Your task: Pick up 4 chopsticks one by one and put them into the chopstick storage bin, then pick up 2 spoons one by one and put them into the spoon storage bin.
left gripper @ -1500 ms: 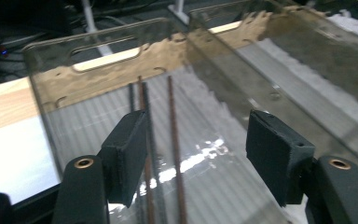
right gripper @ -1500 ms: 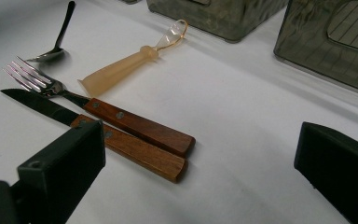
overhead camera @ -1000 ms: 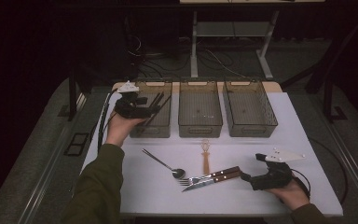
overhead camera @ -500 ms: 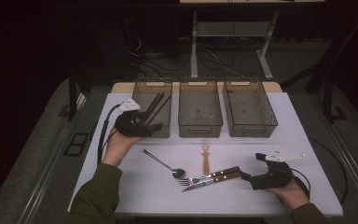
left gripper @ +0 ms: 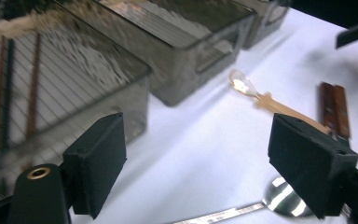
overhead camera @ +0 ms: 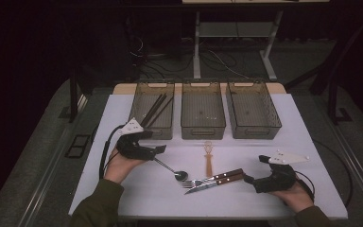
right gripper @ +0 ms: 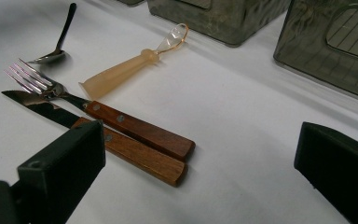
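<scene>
The left gripper (overhead camera: 158, 150), jaws wide and empty, has pulled back from the far-left bin (overhead camera: 152, 109) holding chopsticks (overhead camera: 155, 109) toward the near metal spoon (overhead camera: 172, 170), likely next, while the right gripper (overhead camera: 251, 181) waits open.

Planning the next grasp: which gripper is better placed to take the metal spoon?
Left. The left gripper hovers open over the metal spoon handle; the right gripper sits by the fork and knife handles.

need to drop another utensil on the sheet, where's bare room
Free: the white sheet between the right bin and the right gripper, and the near-left corner. Crowded: the middle, where spoon, fork, knife and plastic spoon lie.
</scene>
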{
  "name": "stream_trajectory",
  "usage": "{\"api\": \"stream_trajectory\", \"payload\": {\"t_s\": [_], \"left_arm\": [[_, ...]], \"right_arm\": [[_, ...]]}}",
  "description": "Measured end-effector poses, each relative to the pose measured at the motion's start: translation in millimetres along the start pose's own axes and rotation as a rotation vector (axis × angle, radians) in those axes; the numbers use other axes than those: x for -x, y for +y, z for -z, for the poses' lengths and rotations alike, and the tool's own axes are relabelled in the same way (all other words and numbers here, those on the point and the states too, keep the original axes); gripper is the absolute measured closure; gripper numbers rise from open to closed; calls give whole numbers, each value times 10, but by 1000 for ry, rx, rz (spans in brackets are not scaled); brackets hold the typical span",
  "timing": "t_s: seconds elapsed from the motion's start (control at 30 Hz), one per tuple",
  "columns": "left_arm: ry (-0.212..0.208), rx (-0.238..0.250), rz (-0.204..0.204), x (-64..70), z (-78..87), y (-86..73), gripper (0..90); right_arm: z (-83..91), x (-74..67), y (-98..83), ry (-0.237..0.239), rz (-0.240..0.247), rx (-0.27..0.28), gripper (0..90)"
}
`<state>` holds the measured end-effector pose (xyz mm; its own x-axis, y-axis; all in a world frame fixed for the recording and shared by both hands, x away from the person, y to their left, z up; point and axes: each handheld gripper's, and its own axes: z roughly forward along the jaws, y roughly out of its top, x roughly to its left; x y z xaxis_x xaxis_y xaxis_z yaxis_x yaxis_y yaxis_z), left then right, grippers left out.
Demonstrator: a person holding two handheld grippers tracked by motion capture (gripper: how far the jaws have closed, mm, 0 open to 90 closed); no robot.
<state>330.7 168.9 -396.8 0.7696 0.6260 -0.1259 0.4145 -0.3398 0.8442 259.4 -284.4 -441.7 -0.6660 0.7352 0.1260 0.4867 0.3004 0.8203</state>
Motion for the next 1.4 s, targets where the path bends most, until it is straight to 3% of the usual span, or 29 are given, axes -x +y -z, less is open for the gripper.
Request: {"api": "stream_trajectory", "payload": {"t_s": [0.63,1.0,1.1,1.17,1.3,1.4], "left_arm": [[-56,-24,-17,333,123,-386,150],[-80,-28,-14,381,96,-558,131],[-87,-35,-16,396,38,-586,53],[-81,-39,-14,405,25,-591,0],[-68,-31,-9,394,37,-590,0],[-59,-53,-11,388,42,-597,0]], "right_arm": [[-1,-11,-1,-3,7,-2,16],[-9,-15,17,6,7,0,16],[-14,-26,34,17,6,2,16],[-24,-30,49,31,-3,1,16],[-35,-37,100,44,-1,7,16],[-46,-40,165,50,-3,12,16]]}}
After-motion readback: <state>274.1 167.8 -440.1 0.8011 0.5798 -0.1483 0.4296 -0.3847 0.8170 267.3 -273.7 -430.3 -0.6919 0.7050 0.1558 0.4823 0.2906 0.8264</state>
